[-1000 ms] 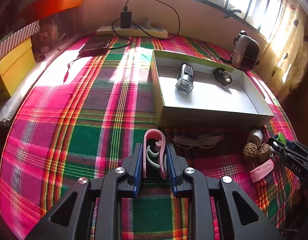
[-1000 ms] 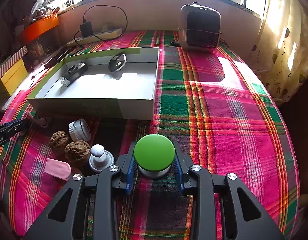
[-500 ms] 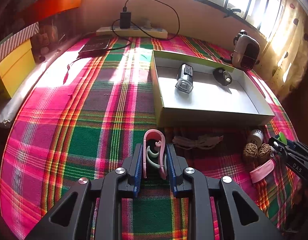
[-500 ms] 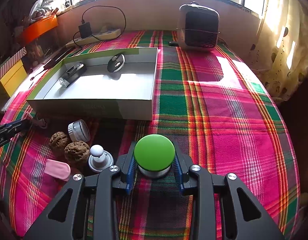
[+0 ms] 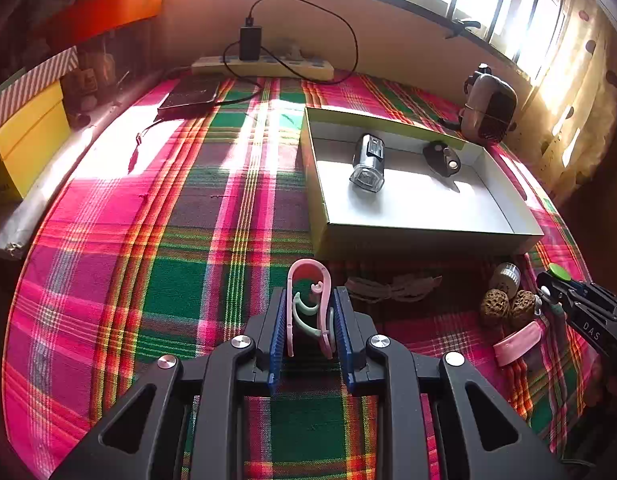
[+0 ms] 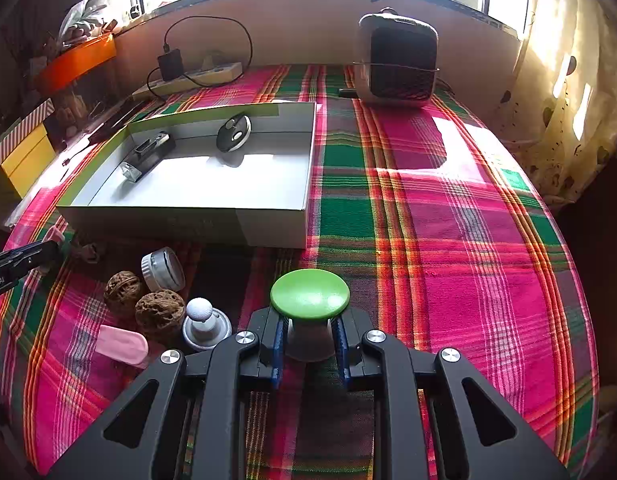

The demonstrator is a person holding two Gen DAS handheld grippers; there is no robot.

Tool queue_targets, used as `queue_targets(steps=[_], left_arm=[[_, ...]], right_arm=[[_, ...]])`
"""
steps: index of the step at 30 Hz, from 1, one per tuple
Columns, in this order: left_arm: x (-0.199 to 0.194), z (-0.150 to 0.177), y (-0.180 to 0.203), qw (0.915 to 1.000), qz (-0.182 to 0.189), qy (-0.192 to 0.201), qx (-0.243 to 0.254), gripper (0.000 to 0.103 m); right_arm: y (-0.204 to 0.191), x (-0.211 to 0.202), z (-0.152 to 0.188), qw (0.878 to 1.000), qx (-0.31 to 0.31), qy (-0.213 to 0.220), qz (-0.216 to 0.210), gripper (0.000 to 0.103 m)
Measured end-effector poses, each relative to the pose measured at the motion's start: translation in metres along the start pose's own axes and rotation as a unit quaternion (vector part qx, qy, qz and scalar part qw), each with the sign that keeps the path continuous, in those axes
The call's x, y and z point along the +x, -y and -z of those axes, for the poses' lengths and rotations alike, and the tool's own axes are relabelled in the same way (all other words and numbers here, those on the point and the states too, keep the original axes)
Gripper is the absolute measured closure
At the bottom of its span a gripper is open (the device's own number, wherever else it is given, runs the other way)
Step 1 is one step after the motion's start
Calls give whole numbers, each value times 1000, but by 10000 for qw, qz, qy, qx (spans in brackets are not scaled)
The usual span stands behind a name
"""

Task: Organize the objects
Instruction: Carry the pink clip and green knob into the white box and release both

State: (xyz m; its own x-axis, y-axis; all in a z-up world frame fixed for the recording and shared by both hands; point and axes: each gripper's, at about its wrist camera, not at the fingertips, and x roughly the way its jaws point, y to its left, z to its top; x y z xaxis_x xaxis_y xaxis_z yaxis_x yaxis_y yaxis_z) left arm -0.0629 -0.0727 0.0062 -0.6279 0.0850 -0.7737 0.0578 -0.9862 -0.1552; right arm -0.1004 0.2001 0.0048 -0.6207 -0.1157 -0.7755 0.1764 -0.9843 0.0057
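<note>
On the plaid-clothed desk point(image 6: 448, 216), two brown walnuts point(image 6: 160, 312) lie at nine o'clock of the right hand-held gripper point(image 6: 310, 344), whose jaws, just closing, clamp one green-capped white knob point(image 6: 309, 294). Left hand-held gripper point(image 5: 310, 332) squeezes one pink plastic clip point(image 5: 308, 280). At twelve o'clock, one white cardboard tray point(image 6: 188, 220) holds two gadgets.

The left tool point(image 5: 310, 330) clamps a pink clip point(image 5: 308, 304) on the plaid counter point(image 5: 148, 220). At one o'clock sits an open box point(image 5: 504, 196) holding a flashlight point(image 5: 368, 162).
</note>
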Motion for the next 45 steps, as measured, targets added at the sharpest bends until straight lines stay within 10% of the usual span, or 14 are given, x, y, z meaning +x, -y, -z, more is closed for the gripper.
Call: queue_targets(steps=[26,45], left_arm=[[-24,-41,33,9982,456,187,344,82],[43,-99,73,9926,1020,-189,624,82]], right_arm=[[10,-31,-32,9960,245,707,-485,85],[-4,29,-106,9939,-119,671,-866,85]])
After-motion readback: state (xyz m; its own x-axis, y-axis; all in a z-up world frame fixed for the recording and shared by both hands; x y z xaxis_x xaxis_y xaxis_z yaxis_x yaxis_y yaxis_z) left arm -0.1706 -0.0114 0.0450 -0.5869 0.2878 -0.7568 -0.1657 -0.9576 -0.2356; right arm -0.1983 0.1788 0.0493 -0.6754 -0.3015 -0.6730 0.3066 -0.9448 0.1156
